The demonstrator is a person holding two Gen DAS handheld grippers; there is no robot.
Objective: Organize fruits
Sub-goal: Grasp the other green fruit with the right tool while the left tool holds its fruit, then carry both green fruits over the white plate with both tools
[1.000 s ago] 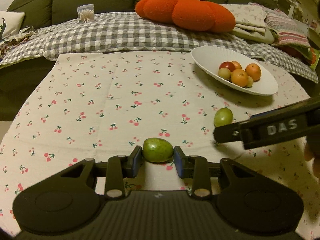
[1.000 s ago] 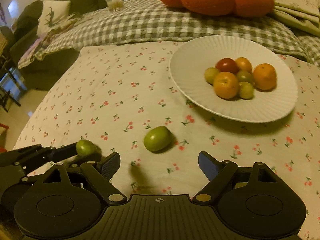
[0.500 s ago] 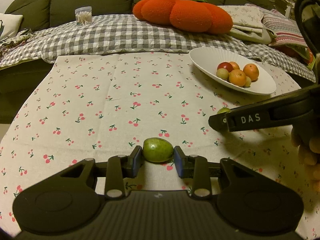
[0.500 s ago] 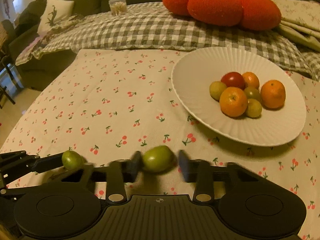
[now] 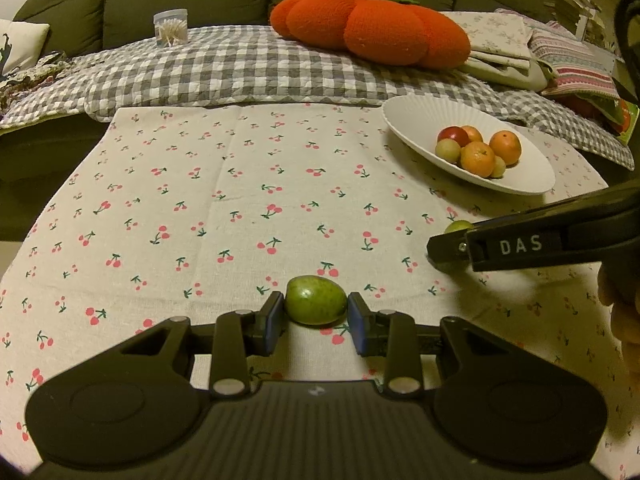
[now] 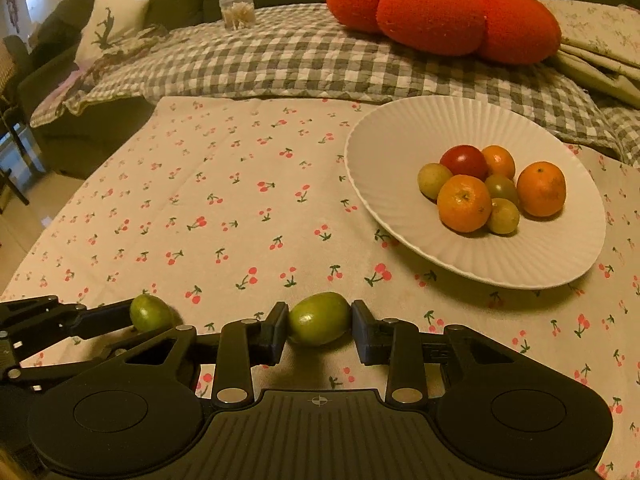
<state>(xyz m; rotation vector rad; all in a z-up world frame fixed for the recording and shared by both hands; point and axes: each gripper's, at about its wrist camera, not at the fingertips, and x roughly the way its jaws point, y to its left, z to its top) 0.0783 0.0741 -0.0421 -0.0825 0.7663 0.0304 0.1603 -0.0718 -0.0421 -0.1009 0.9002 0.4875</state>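
Note:
My left gripper [image 5: 316, 318] is shut on a green fruit [image 5: 315, 300] low over the cherry-print tablecloth [image 5: 240, 200]. My right gripper [image 6: 319, 332] is shut on a second green fruit [image 6: 319, 318]; that fruit peeks out behind the right gripper's finger in the left wrist view [image 5: 458, 226]. In the right wrist view the left gripper [image 6: 136, 322] and its fruit [image 6: 150, 312] show at the left. A white ribbed plate [image 6: 400, 136] at the right holds several oranges, a red fruit and small green fruits; it also shows in the left wrist view [image 5: 416, 120].
A sofa with a grey checked blanket [image 5: 240, 68] runs along the table's far edge. An orange pumpkin cushion [image 5: 372, 28], a clear jar of cotton swabs [image 5: 171, 28] and folded cloths [image 5: 520, 52] lie on it.
My right gripper went from open to shut on the second green fruit and moved closer to it. My left gripper kept its hold on its fruit and lifted slightly.

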